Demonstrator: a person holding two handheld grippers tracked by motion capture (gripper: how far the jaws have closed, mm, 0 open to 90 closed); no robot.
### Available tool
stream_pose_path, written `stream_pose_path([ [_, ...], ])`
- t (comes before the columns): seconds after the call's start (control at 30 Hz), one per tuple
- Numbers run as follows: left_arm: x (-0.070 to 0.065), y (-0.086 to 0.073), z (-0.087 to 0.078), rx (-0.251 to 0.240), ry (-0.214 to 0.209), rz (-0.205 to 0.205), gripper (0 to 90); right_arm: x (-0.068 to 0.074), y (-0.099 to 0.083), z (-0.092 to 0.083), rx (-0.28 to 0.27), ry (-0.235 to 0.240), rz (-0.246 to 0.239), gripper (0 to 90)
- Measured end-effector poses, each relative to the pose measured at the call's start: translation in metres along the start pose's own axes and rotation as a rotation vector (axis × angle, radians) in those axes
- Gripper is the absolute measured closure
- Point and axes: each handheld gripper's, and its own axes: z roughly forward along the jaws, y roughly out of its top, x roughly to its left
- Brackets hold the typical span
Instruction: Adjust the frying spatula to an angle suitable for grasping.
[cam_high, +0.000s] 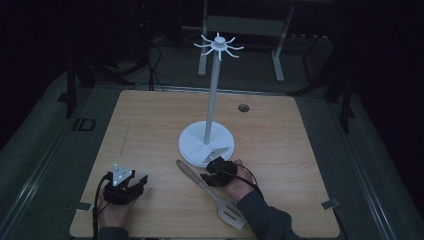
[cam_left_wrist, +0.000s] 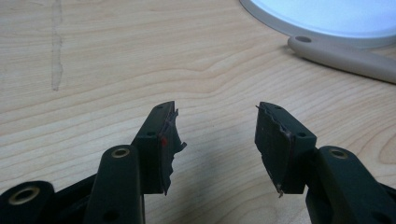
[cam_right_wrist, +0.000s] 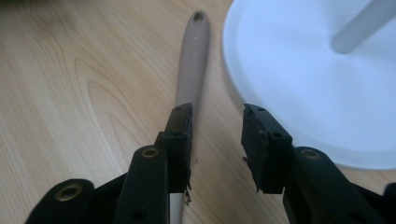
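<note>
A beige slotted spatula (cam_high: 210, 192) lies flat on the wooden table (cam_high: 150, 130), its handle end with a hanging hole (cam_right_wrist: 198, 17) pointing toward the white stand's round base (cam_high: 192, 142). The stand's pole (cam_high: 212, 95) rises to a ring of white hooks (cam_high: 219, 46). My right gripper (cam_high: 214, 169) is open beside the spatula handle (cam_right_wrist: 192, 65); its left jaw stands over the handle, nothing held between the jaws. My left gripper (cam_high: 131, 183) rests open at the front left of the table, its jaws wide apart over bare wood (cam_left_wrist: 215, 135); the spatula handle (cam_left_wrist: 345, 56) lies farther off.
A small round hole (cam_high: 243, 107) sits in the table top behind the stand. Grey floor and a metal frame (cam_high: 240, 30) lie beyond the table's far edge. Tape marks (cam_high: 329, 203) sit at the front corners. Bare wood spreads left of the stand.
</note>
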Motion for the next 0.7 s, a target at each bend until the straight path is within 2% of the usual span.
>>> stream_pose_path([
  [0.07, 0.001, 0.000, 0.000, 0.003, 0.002, -0.001, 48.5, 0.003, 0.001, 0.009, 0.030, 0.012, -0.010, 64.8],
  [0.2, 0.000, 0.000, 0.000, 0.005, 0.002, -0.002, 48.5, 0.005, 0.001, 0.015, 0.046, 0.021, -0.012, 65.3],
  [0.27, 0.000, 0.000, 0.001, 0.011, 0.001, 0.002, 48.4, 0.008, 0.001, 0.027, 0.082, 0.031, -0.011, 66.0],
  [0.4, 0.000, 0.000, 0.001, 0.007, 0.004, -0.001, 48.3, 0.011, 0.000, 0.035, 0.103, 0.038, -0.012, 67.0],
  [0.47, 0.001, 0.000, 0.001, 0.011, 0.005, -0.002, 48.3, 0.013, -0.001, 0.040, 0.124, 0.035, -0.020, 70.8],
  [0.6, 0.001, 0.000, 0.001, 0.013, 0.007, 0.001, 48.1, 0.014, -0.003, 0.040, 0.117, 0.032, -0.016, 73.5],
  [0.7, 0.001, 0.000, 0.001, 0.012, 0.008, -0.006, 48.1, 0.014, -0.005, 0.032, 0.088, 0.031, -0.020, 74.8],
])
